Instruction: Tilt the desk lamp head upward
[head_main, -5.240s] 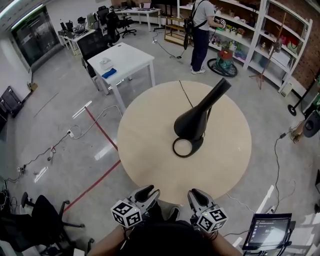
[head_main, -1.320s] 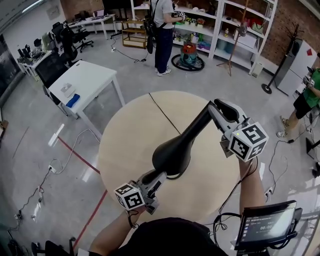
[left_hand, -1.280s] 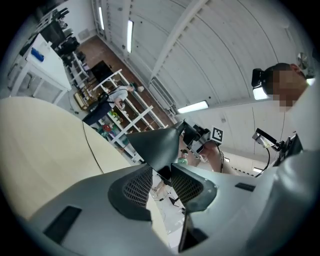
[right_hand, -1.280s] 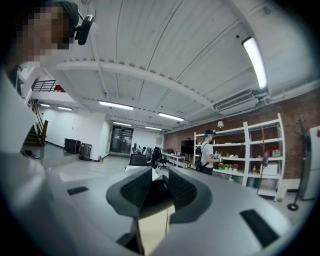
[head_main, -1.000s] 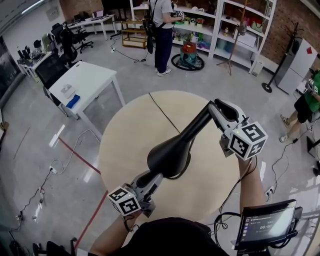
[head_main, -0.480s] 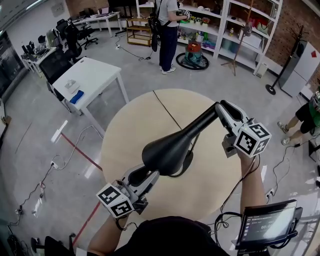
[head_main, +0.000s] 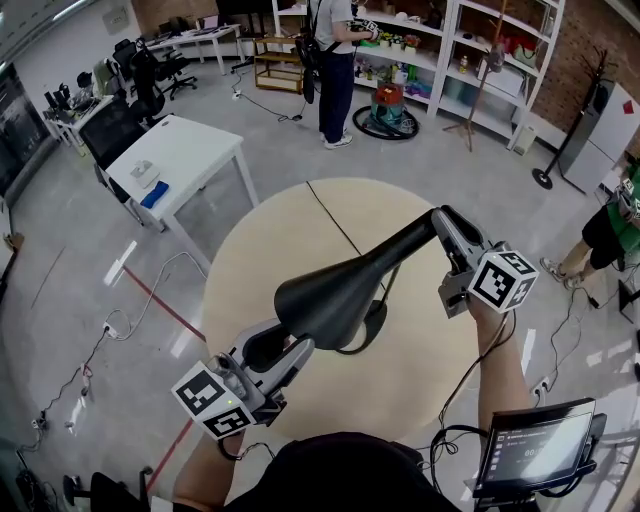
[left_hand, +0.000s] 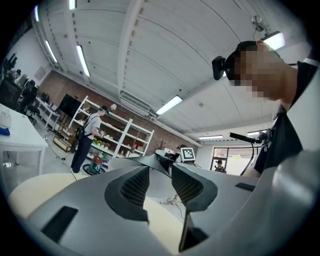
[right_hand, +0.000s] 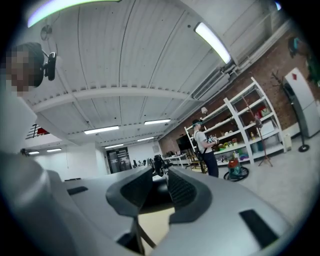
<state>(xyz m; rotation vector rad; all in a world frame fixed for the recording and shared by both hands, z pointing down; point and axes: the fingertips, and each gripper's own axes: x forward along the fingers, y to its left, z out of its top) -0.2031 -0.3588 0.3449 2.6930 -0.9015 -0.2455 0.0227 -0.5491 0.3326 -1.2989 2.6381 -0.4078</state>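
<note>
A white rectangular side table (head_main: 180, 150) stood off to the left, well apart from the round, pale wooden tabletop (head_main: 290, 235). Near that tabletop's front-left edge, the left tongs (head_main: 275, 346) were drawn narrow on the rim of the black, flared lamp head (head_main: 330, 295). In the left gripper view their ribbed pads sat close together, with the head's thin edge caught between the tips. The lamp head lay over the middle of the tabletop, with its wide mouth turned toward the left tongs. Its body tapered up and to the right into a slim black neck (head_main: 405, 245). Beneath the head, a black curved base (head_main: 372, 328) rested on the tabletop, and a thin black cable (head_main: 330, 214) ran from there toward the far edge. The right tongs (head_main: 441, 220) gripped the far end of the neck. The right gripper view showed that dark neck filling the narrow gap between the pads. At the lower right, beyond the tabletop, a dark screen (head_main: 530, 450) glowed with a lit display.
</note>
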